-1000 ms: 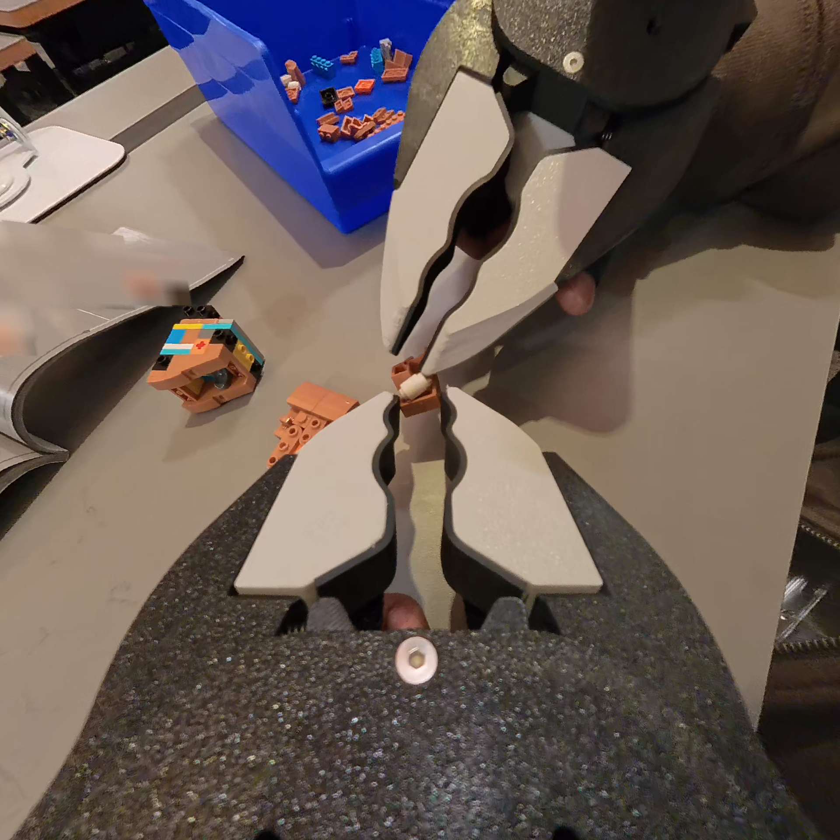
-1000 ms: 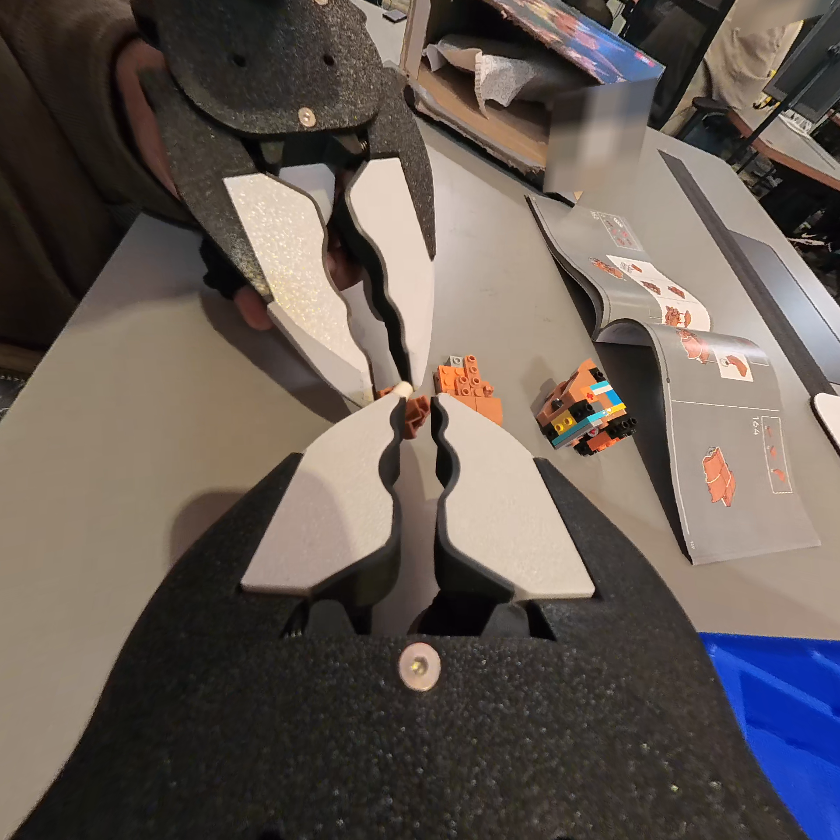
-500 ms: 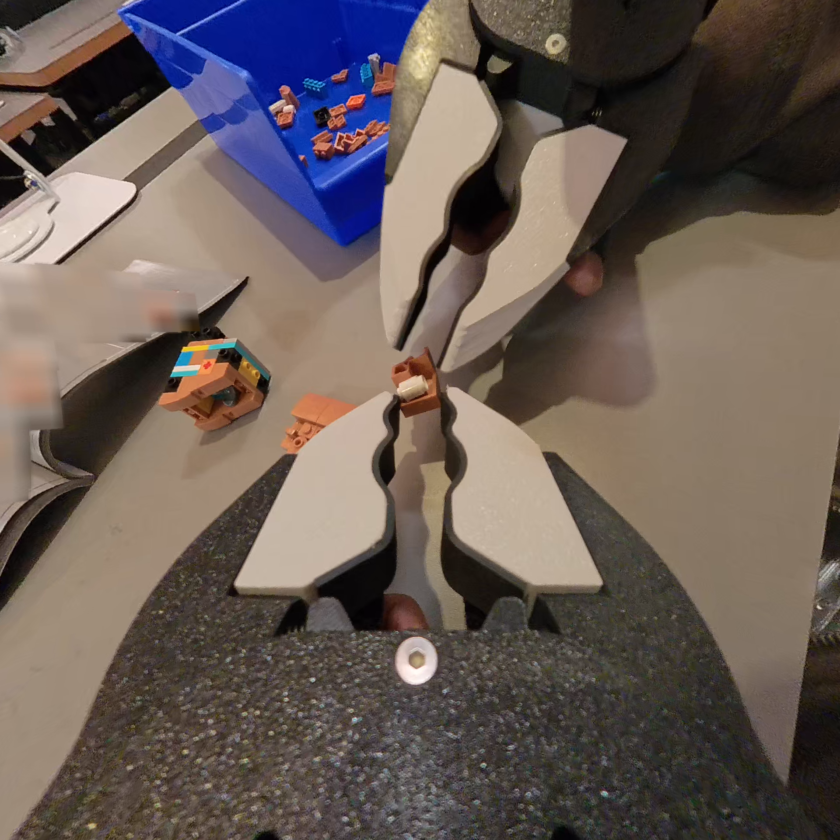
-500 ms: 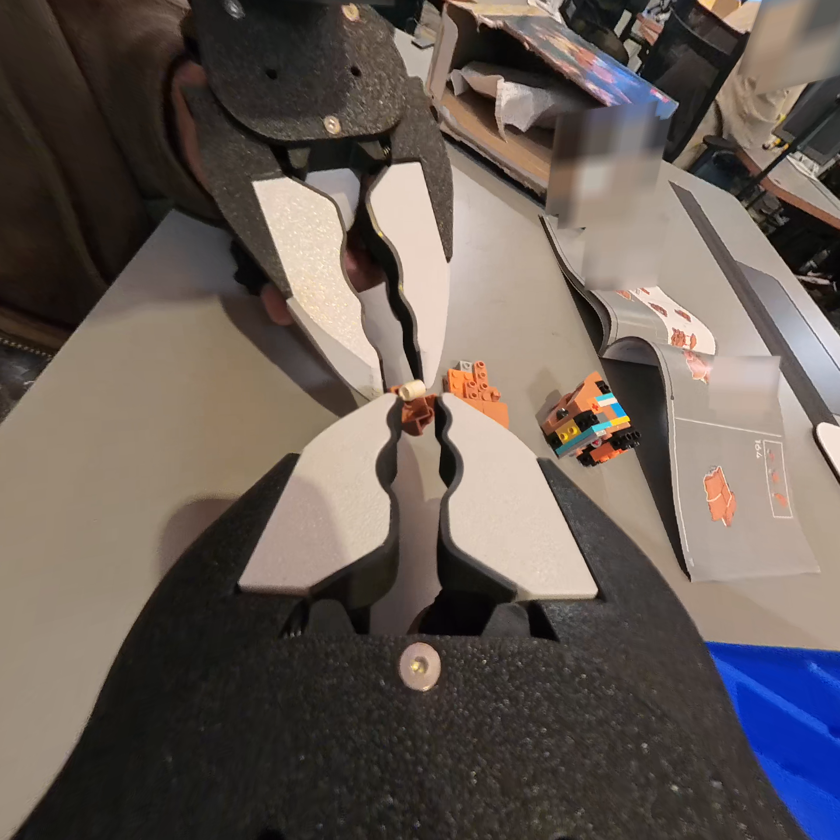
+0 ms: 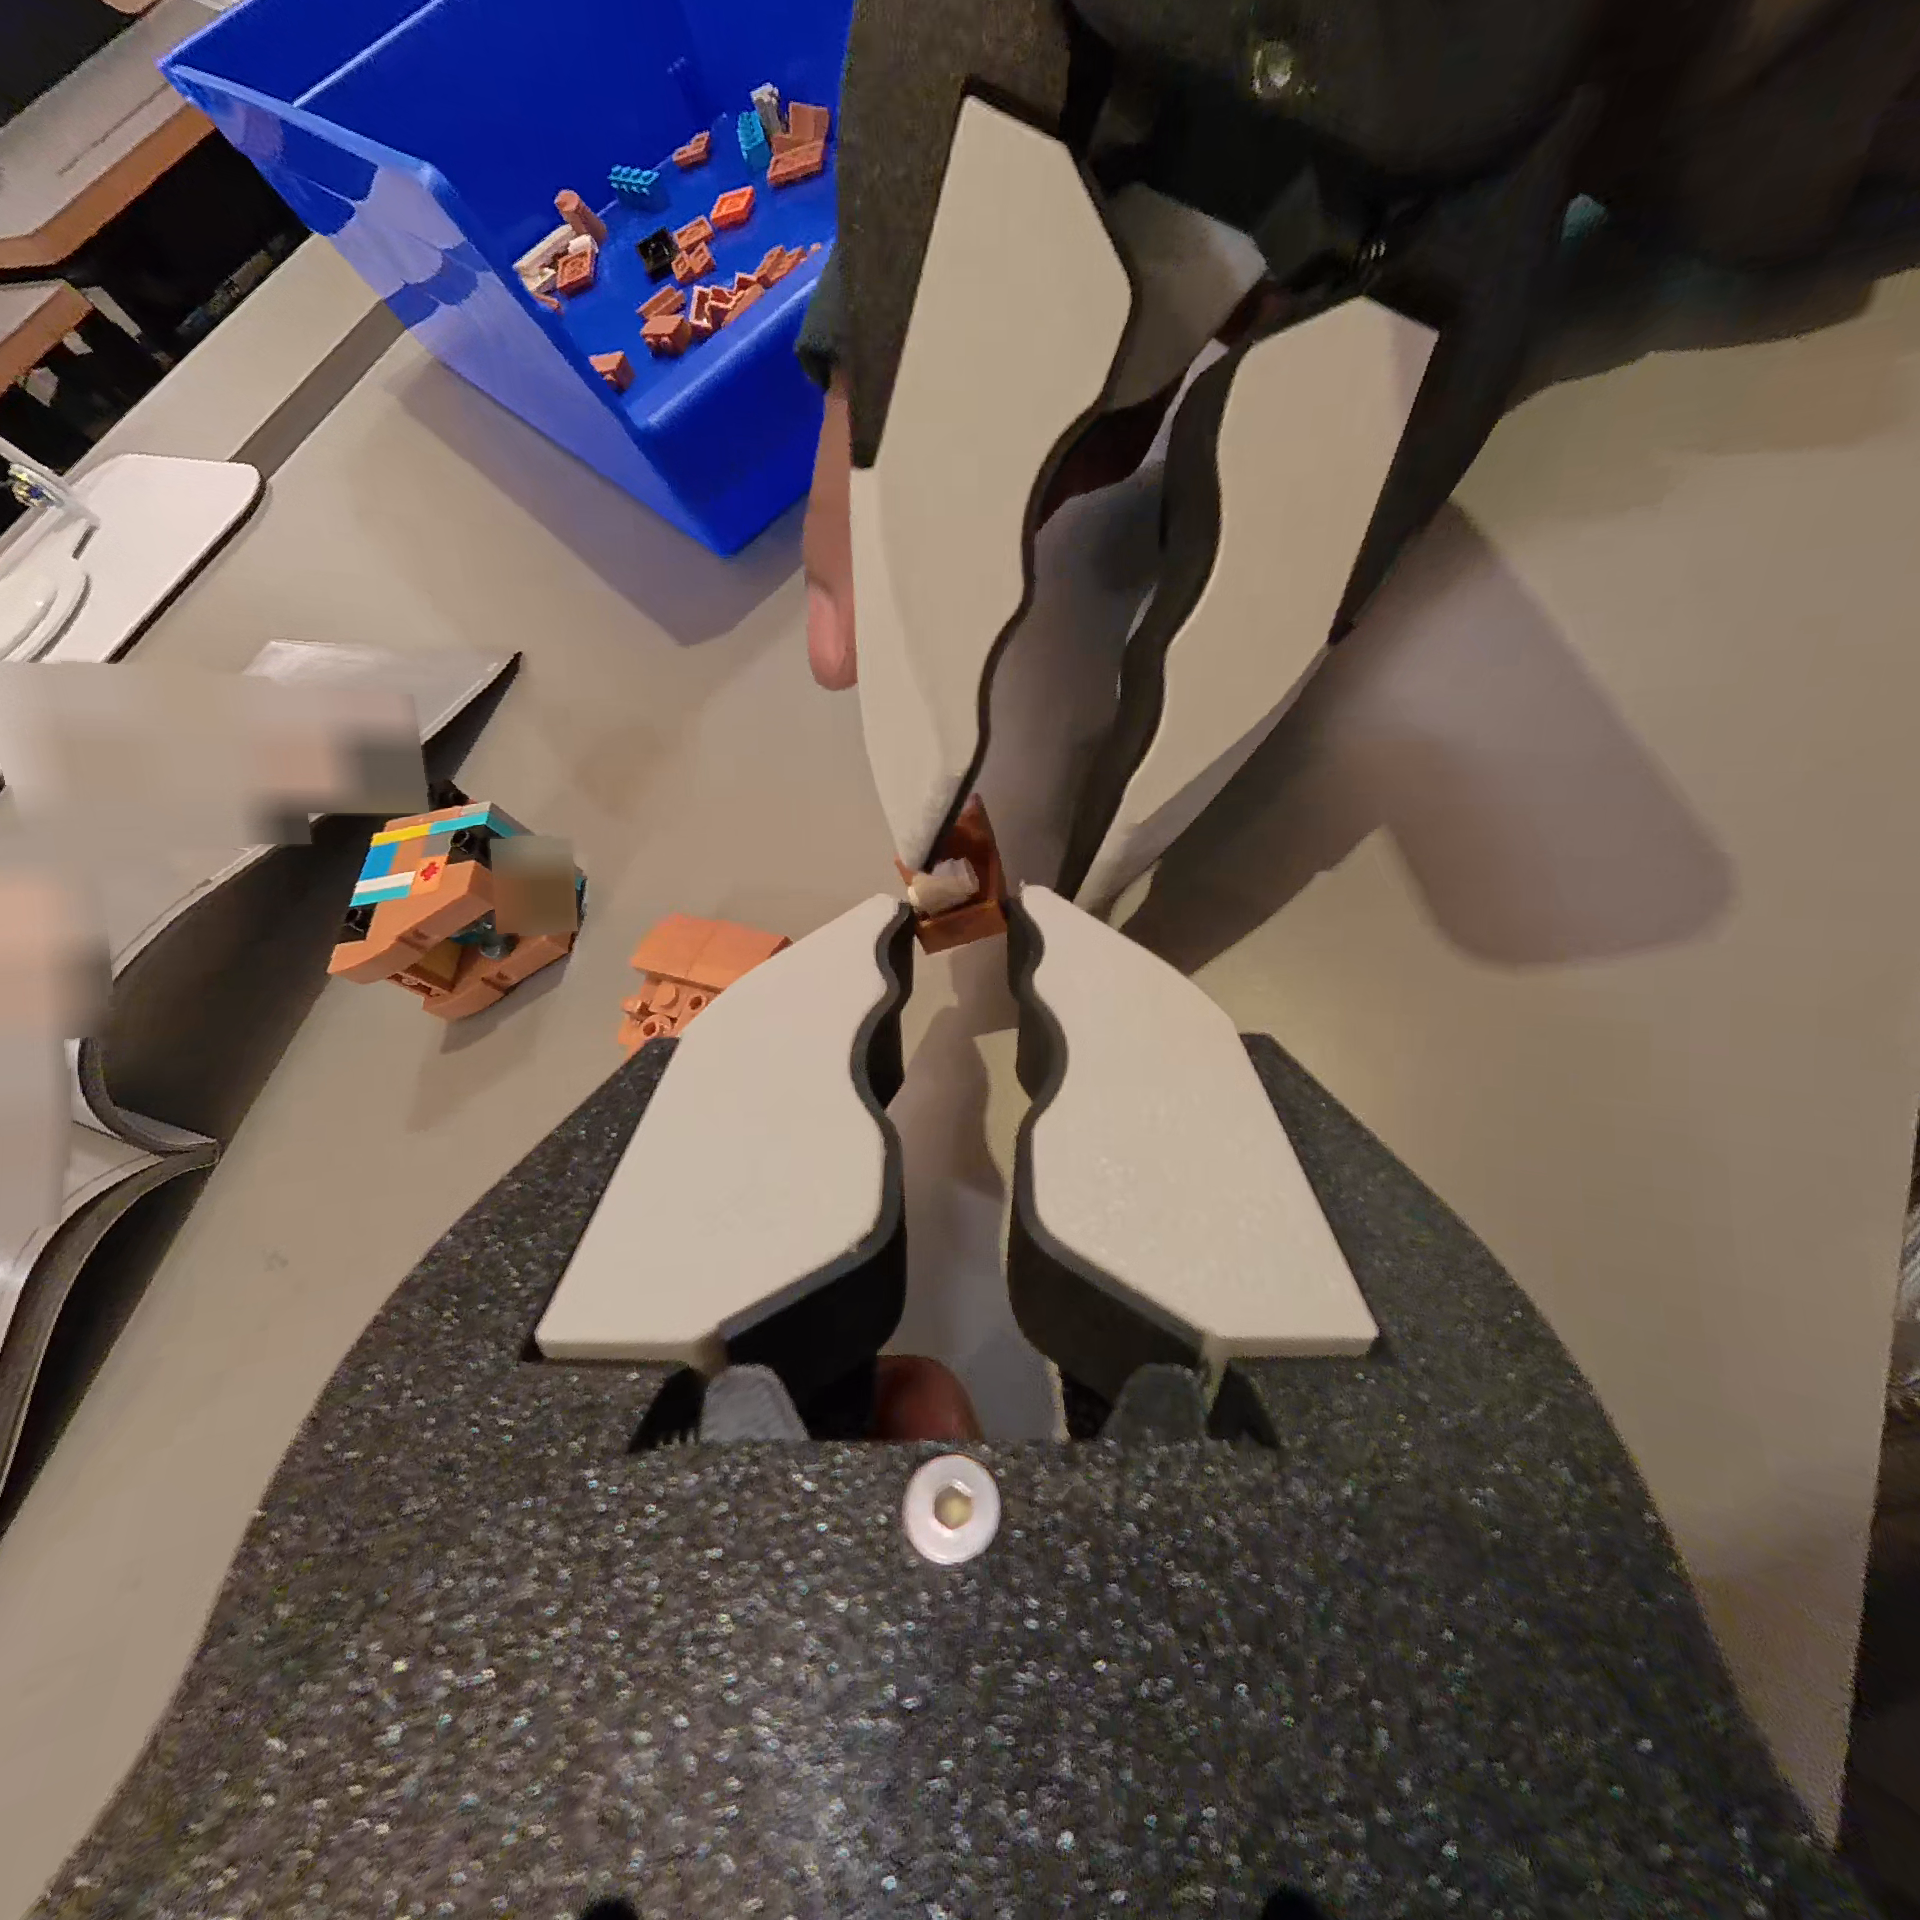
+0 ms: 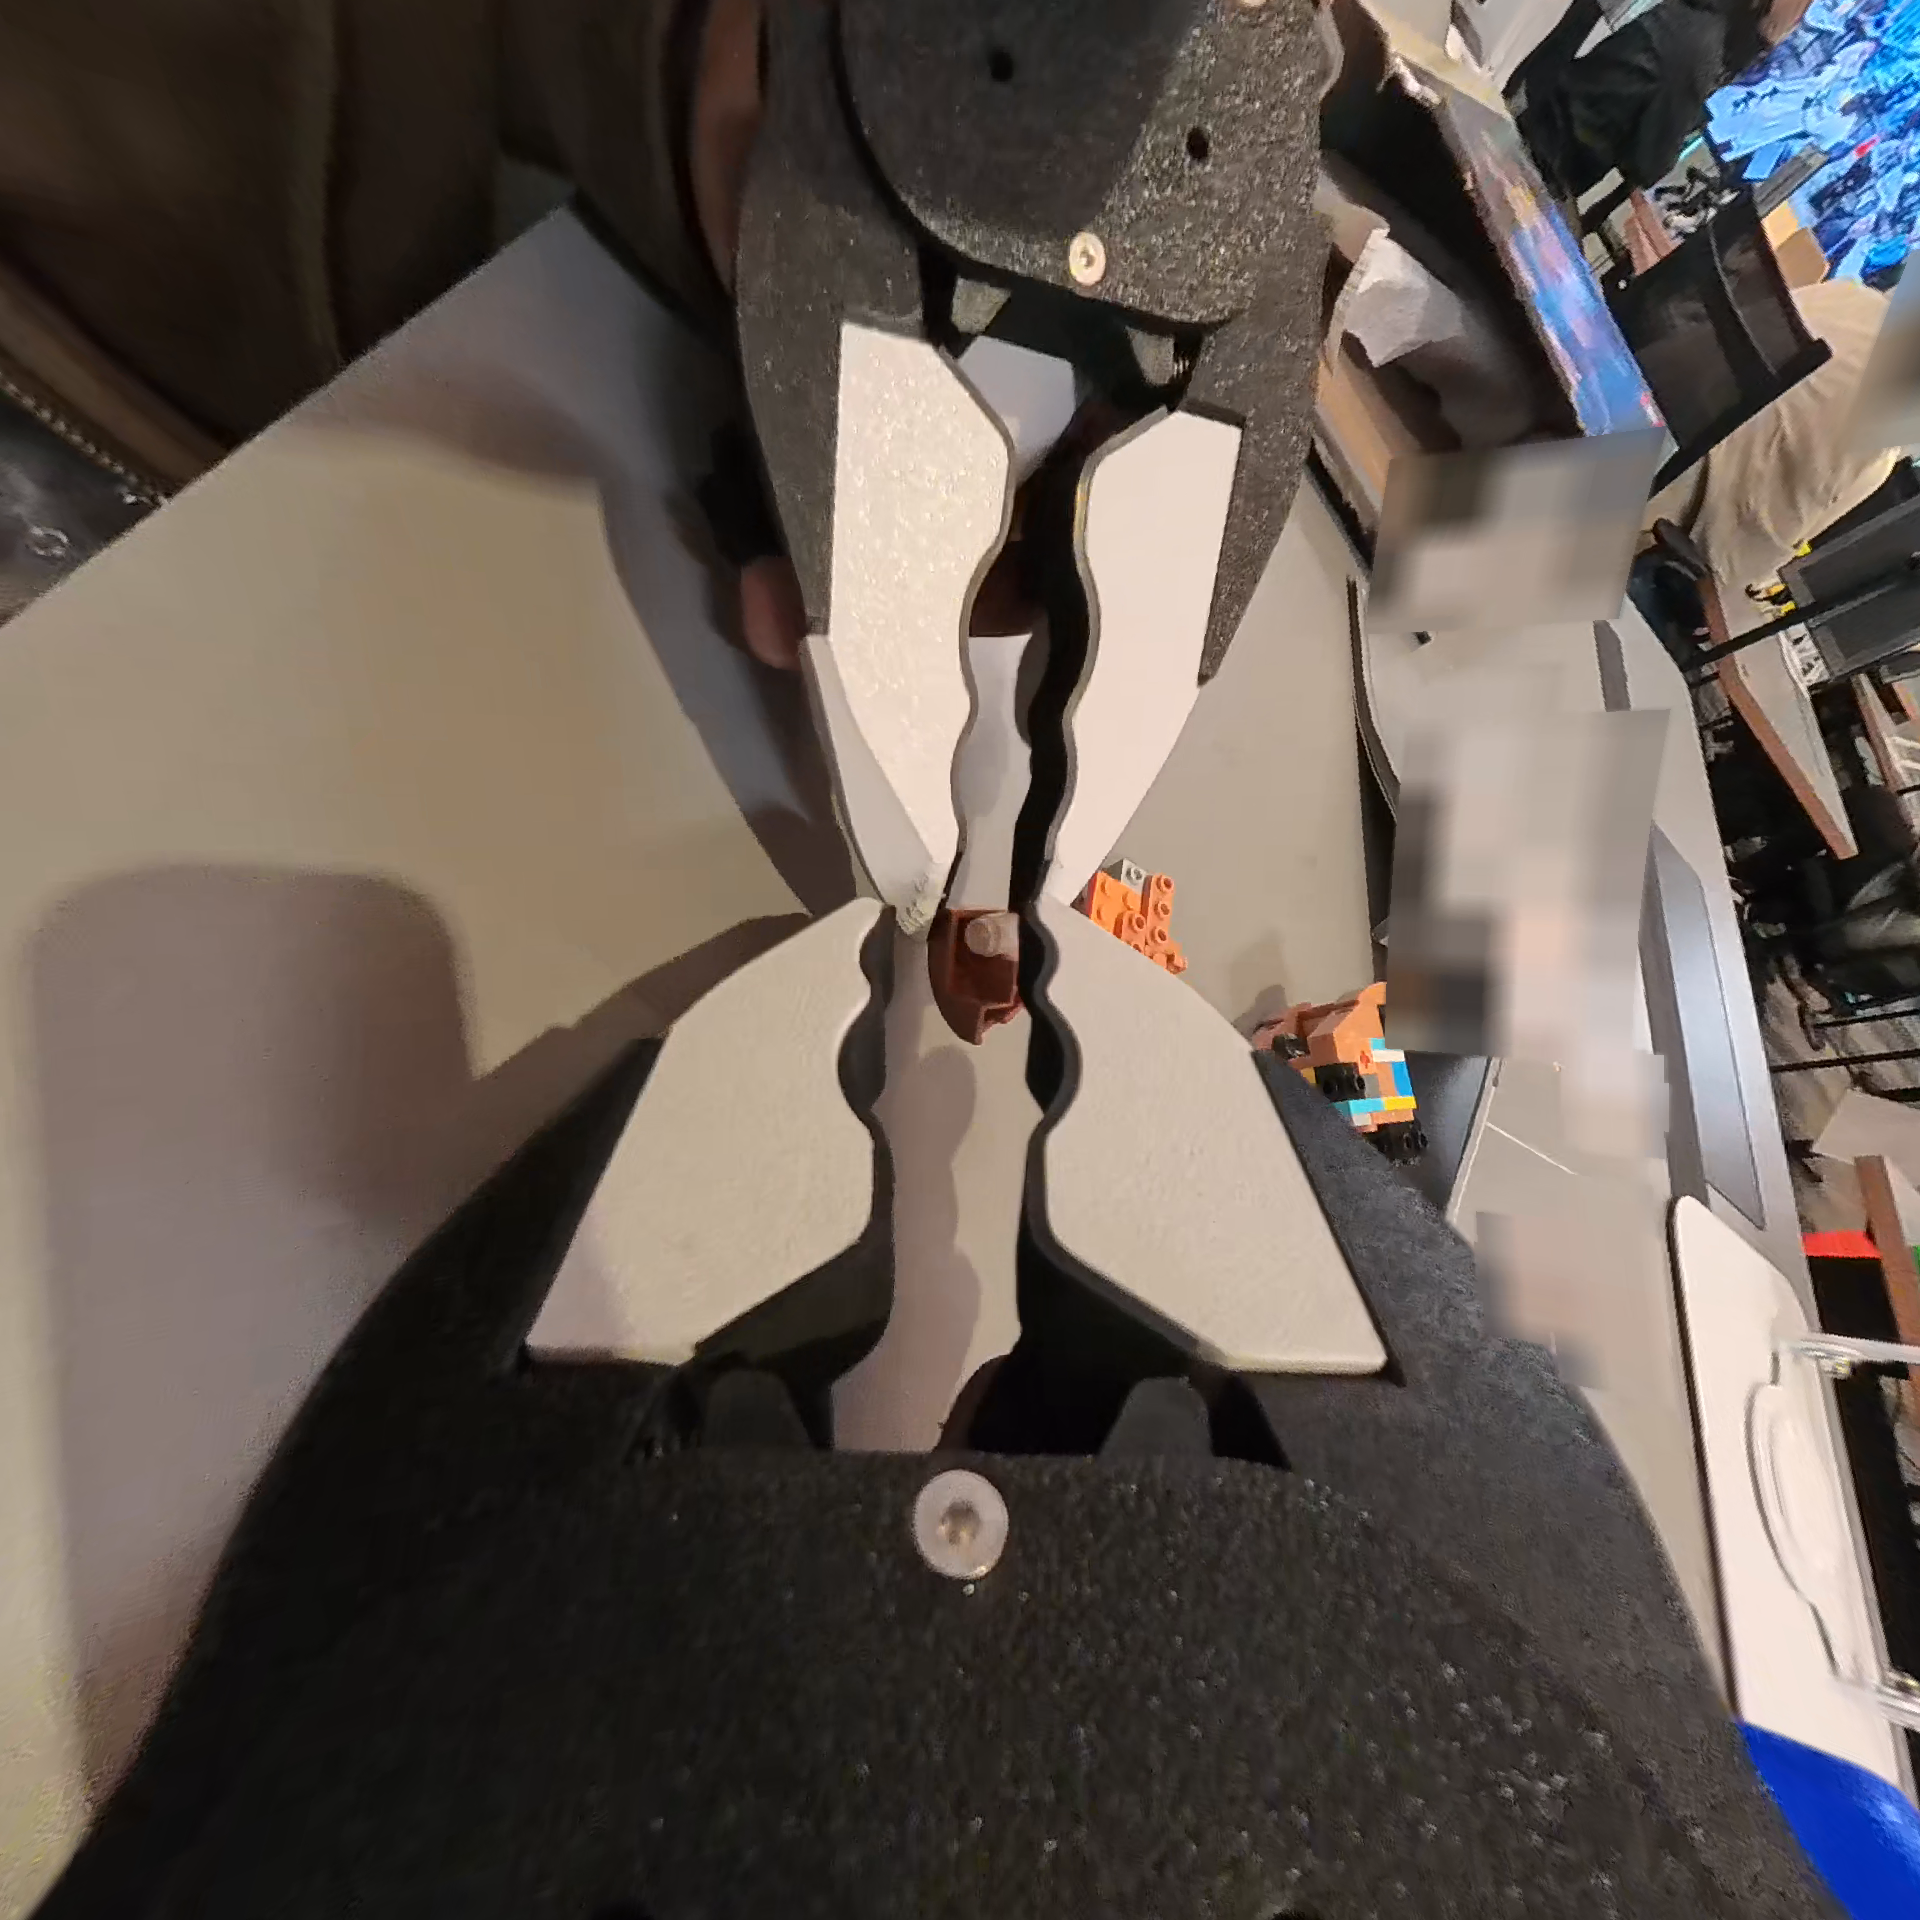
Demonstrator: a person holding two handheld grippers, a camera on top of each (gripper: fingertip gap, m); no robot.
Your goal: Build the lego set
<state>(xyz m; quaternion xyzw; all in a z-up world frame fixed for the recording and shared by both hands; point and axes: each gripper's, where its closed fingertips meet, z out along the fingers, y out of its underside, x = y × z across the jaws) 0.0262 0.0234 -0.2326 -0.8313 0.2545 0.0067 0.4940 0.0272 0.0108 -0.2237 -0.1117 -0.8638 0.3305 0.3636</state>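
Note:
My left gripper [image 5: 961, 902] is shut on a small dark-brown brick [image 5: 966, 920] with a cream peg [image 5: 940, 885] on it, held above the grey table [image 5: 1558, 1039]. My right gripper [image 5: 997, 883] comes in from above with its jaws a little apart, and one fingertip [image 5: 914, 862] touches the peg. In the right wrist view the brown brick [image 6: 977, 987] sits between my right gripper's [image 6: 961, 920] tips with a gap on its left side. The left gripper [image 6: 987, 899] meets it from above.
A partly built tan, teal and black model [image 5: 447, 914] and a small orange-brown sub-assembly [image 5: 696, 961] lie on the table to the left. A blue bin [image 5: 582, 343] of loose bricks stands behind them. An open booklet [image 5: 457, 675] and a white board [image 5: 135, 530] lie at far left. My two grippers' fingertips are within a few centimetres of each other.
The right gripper's jaws have widened and it has swung more directly over the brown brick. The left gripper keeps its hold; both have lifted slightly and drawn together.

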